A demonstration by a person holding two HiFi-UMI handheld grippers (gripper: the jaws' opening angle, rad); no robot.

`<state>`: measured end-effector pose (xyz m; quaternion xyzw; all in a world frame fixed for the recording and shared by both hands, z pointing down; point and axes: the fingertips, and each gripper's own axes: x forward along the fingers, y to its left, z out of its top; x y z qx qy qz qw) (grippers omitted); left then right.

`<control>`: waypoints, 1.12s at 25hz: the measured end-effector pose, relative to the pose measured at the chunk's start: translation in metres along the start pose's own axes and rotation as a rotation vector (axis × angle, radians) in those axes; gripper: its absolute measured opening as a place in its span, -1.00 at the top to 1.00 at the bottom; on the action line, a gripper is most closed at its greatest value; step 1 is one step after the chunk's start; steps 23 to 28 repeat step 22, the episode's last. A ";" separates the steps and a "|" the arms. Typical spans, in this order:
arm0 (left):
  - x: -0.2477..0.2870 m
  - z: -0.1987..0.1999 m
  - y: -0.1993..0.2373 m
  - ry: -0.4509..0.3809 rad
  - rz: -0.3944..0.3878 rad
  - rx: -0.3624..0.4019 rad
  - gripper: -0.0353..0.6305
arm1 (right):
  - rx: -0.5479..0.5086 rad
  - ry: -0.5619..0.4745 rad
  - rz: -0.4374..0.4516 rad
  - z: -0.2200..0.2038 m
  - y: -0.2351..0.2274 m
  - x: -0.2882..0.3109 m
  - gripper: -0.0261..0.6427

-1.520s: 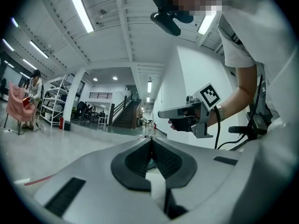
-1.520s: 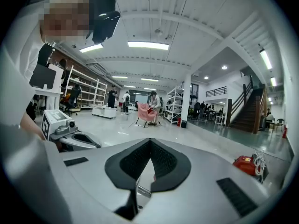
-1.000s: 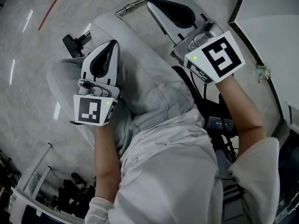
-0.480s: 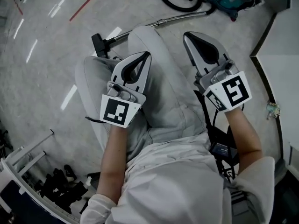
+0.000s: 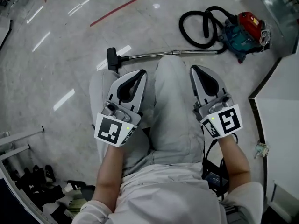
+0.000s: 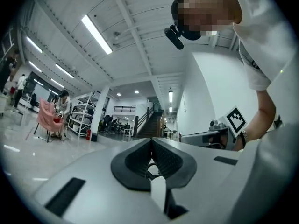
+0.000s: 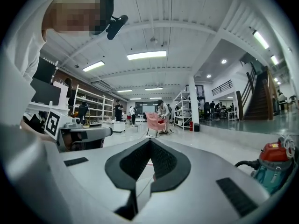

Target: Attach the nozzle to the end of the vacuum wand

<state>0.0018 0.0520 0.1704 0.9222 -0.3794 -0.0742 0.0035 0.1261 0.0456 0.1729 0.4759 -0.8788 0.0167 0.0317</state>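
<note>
You hold left gripper and right gripper over your knees, jaws together, empty. The wand lies on the floor beyond, nozzle at its end, the joint too small to judge.

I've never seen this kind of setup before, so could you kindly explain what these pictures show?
No robot here: a person holds a claw in each hand. One picture is from a head camera looking down at the left claw and right claw. The other two look along each claw. Both are shut and empty. On the floor lie a vacuum cleaner, its hose, and a wand with a black nozzle at its end.
</note>
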 end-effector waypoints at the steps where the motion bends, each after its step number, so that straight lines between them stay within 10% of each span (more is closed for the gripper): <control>1: -0.002 0.009 0.004 -0.007 0.015 0.015 0.86 | -0.005 -0.009 0.003 0.003 0.003 0.004 0.91; 10: -0.019 0.029 0.043 -0.028 0.090 0.094 0.86 | -0.058 -0.062 0.046 0.014 0.016 0.032 0.91; 16: 0.000 -0.003 0.024 0.170 -0.005 0.330 0.86 | -0.044 -0.045 -0.040 -0.001 -0.003 0.031 0.91; 28: 0.015 -0.005 0.017 0.162 -0.001 0.297 0.86 | 0.009 -0.011 -0.068 -0.012 -0.023 0.024 0.91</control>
